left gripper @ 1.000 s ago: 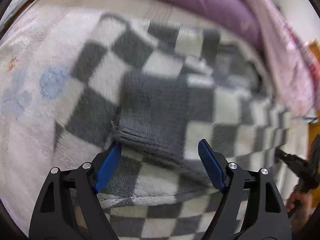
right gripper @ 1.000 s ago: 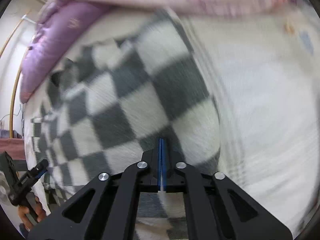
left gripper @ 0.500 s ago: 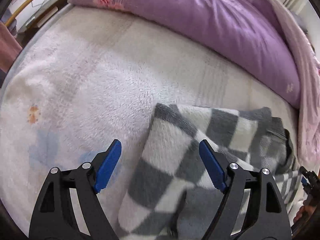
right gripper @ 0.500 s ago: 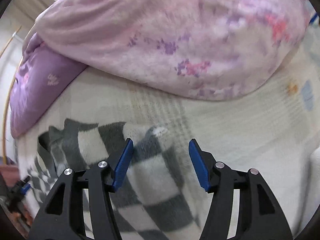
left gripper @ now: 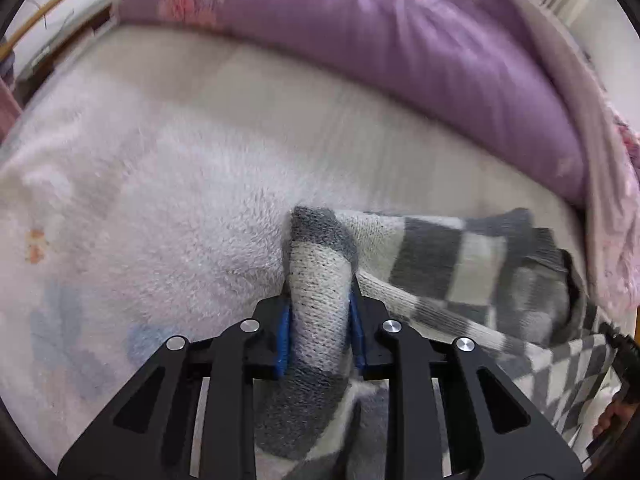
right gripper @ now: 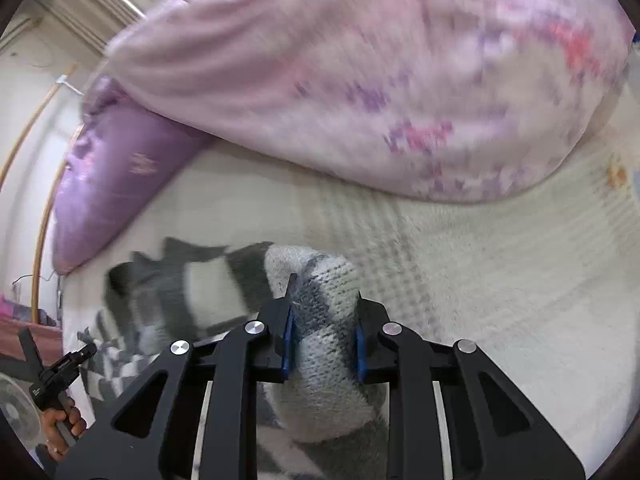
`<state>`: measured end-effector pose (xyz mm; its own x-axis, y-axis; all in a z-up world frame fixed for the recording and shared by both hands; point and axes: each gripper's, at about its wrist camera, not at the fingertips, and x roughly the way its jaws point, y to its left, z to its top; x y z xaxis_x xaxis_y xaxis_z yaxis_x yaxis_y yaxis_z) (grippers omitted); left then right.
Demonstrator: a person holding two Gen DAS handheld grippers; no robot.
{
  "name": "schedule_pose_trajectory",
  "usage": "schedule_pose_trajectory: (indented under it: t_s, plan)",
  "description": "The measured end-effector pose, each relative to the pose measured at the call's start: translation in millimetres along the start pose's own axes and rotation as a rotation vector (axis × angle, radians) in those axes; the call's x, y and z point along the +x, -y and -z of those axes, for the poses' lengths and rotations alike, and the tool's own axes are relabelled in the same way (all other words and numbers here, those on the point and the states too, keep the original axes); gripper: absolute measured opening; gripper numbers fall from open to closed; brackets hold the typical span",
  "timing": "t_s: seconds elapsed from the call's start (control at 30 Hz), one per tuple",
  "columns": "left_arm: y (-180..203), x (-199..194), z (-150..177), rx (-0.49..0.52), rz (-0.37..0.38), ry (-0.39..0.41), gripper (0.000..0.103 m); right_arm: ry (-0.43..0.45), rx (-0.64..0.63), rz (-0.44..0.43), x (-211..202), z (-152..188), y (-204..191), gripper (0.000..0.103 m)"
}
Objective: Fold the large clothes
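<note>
Grippers closing: left gripper (left gripper: 320, 340) and right gripper (right gripper: 325, 344) each pinching bunched corner of checkered sweater (left gripper: 460, 264) lying mid-bed (left gripper: 180, 184). Risk: thick knit slipping out, fold skewing.

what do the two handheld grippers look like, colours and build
Both match: the left gripper and right gripper have matte black angular finger arms with triangular cut-outs, round silver screw heads at the joints, and thin blue pads lining the inner faces. No cables, markings or sleeves are visible.
</note>
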<state>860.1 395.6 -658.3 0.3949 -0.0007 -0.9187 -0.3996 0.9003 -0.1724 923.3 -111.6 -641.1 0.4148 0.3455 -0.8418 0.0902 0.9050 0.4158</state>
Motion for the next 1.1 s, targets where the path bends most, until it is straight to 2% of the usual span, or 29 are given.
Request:
schedule_pose_trajectory:
  t_s: [0.13,0.27,0.47,0.57,0.67,0.7,0.77,0.87,0.93,1.0,1.03,1.07,1.1]
  plan:
    - [-2.2,-64.2,18.0,0.005,0.085,0.109,0.023,0.076,-0.049,-0.076,-54.8,18.3,-13.5,0.019]
    - [-1.4,-129.8,53.0,0.063,0.120,0.185,0.023,0.150,-0.067,-0.100,-113.2,51.9,-20.7,0.018]
    - [-18.8,-200.5,117.2,0.070,0.139,0.200,0.022,0.170,-0.045,-0.116,-185.9,113.5,-4.6,0.018]
    - [-39.7,-225.3,156.1,0.050,0.119,0.163,0.022,0.144,-0.068,-0.088,-213.8,151.7,1.8,0.019]
    - [-65.7,-233.2,199.3,0.018,0.073,0.115,0.021,0.090,-0.072,-0.079,-229.8,194.5,17.5,0.019]
    - [-72.1,-232.2,209.4,-0.004,0.063,0.098,0.021,0.074,-0.085,-0.065,-231.9,207.5,21.1,0.020]
    - [-93.3,-220.3,245.3,-0.070,0.033,0.008,0.020,0.038,-0.126,-0.031,-231.3,237.6,28.7,0.023]
    - [-114.6,-200.3,288.1,-0.130,-0.029,-0.094,0.020,-0.040,-0.116,-0.021,-220.5,271.6,46.6,0.028]
    - [-126.3,-197.0,309.5,-0.210,-0.024,-0.124,0.020,-0.090,-0.102,-0.005,-214.2,291.0,59.4,0.029]
    - [-133.6,-201.1,328.7,-0.278,-0.011,-0.131,0.021,-0.143,-0.103,0.022,-214.6,306.3,64.9,0.037]
    - [-137.0,-205.4,339.5,-0.316,-0.006,-0.126,0.027,-0.163,-0.097,0.042,-216.1,311.1,67.0,0.048]
    - [-138.7,-208.7,347.0,-0.345,-0.010,-0.123,0.039,-0.178,-0.068,0.043,-220.1,316.6,73.1,0.056]
    - [-140.0,-211.4,354.5,-0.372,-0.011,-0.118,0.046,-0.179,-0.030,0.026,-225.8,321.2,80.6,0.057]
